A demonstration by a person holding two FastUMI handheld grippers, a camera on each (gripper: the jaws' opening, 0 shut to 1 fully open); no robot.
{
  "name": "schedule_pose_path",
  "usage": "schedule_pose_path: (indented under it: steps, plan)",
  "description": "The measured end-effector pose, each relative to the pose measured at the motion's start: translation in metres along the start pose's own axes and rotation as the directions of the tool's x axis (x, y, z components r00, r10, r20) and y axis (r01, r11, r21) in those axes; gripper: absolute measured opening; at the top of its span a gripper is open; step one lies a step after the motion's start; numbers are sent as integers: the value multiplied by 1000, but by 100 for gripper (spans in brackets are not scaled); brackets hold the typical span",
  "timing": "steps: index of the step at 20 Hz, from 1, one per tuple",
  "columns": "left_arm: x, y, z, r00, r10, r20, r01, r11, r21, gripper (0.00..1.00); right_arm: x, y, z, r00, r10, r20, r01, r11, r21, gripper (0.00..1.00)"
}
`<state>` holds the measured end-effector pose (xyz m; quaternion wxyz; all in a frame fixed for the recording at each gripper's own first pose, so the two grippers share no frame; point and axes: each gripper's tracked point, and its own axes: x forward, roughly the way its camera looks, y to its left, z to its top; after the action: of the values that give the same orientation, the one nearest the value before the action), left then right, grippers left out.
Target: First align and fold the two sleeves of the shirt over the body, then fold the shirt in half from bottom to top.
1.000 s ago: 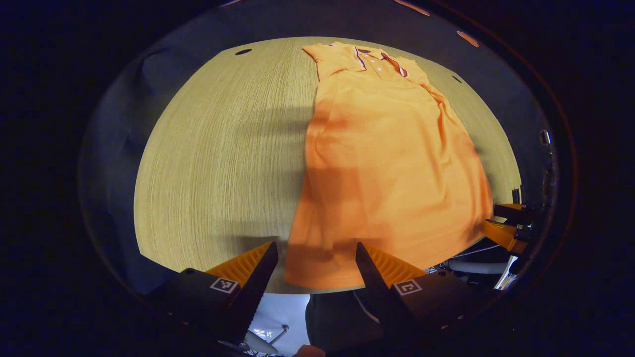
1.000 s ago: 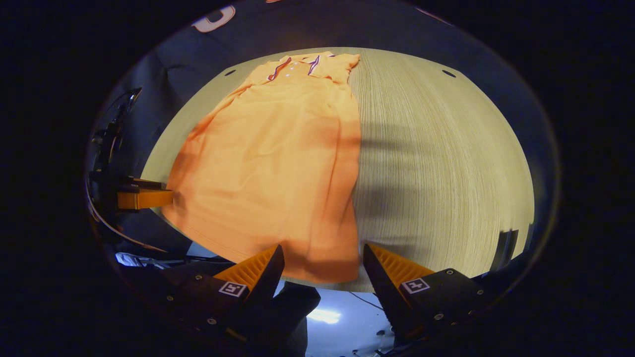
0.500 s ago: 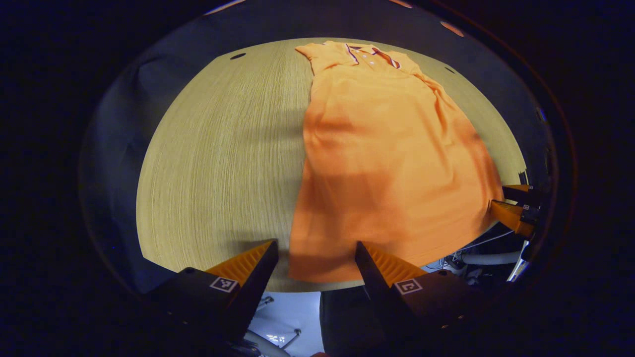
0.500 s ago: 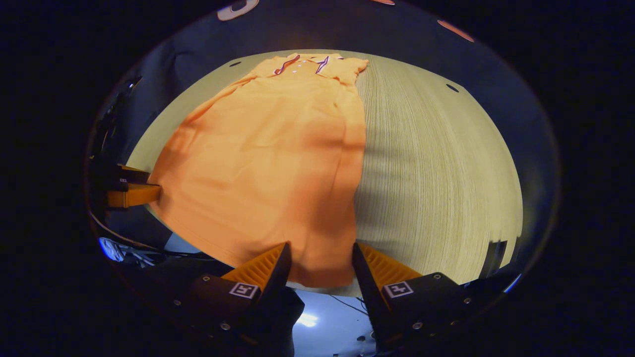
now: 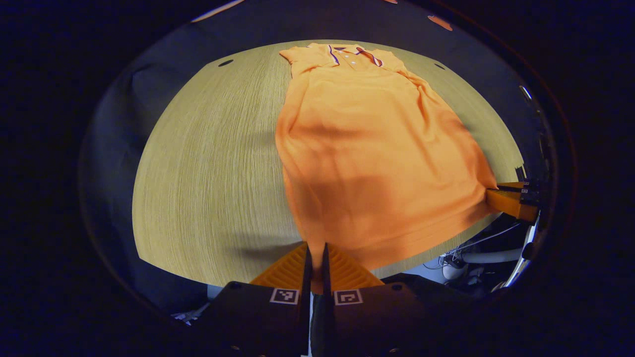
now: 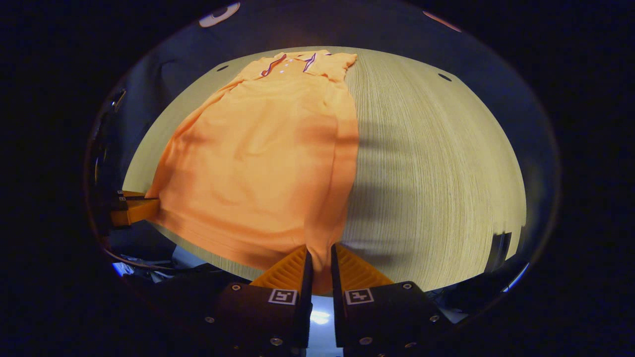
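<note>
One orange polo shirt (image 5: 377,148) lies flat and lengthwise on a pale wood-grain surface (image 5: 208,163), its collar (image 5: 354,53) at the far end and its hem at the near edge. The collar has dark and white trim, with small white buttons on the placket. Two sets of tongs work the hem. The left tongs (image 5: 315,255) are clenched on the near left corner of the shirt, the cloth pinched between both fingers. The right tongs (image 6: 318,258) are clamped on the near right corner the same way. Each finger block carries one small square black-and-white marker. Dark cloth walls the booth behind the surface, which has a few small dark holes near its far edge.
</note>
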<state>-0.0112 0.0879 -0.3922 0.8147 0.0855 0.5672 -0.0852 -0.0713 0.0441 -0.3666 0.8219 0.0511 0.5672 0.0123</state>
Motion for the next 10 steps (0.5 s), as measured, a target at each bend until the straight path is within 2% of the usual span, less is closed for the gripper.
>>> schedule_pose_path:
  steps: [7,8,9,10]
  plan:
    - [-1,1,0,1000,-12,2,13,998,-59,11,1,1,1,998,-42,41,42,999,4,21]
    - [-1,0,0,1000,-17,6,17,998,-64,11,8,4,6,999,-16,47,15,1000,22,21]
    - [-2,0,0,1000,-20,12,21,998,-62,11,5,9,2,999,-4,48,2,999,38,1]
    - [-3,0,-1,1000,-22,17,23,998,-59,11,4,9,4,999,12,43,-14,999,41,1]
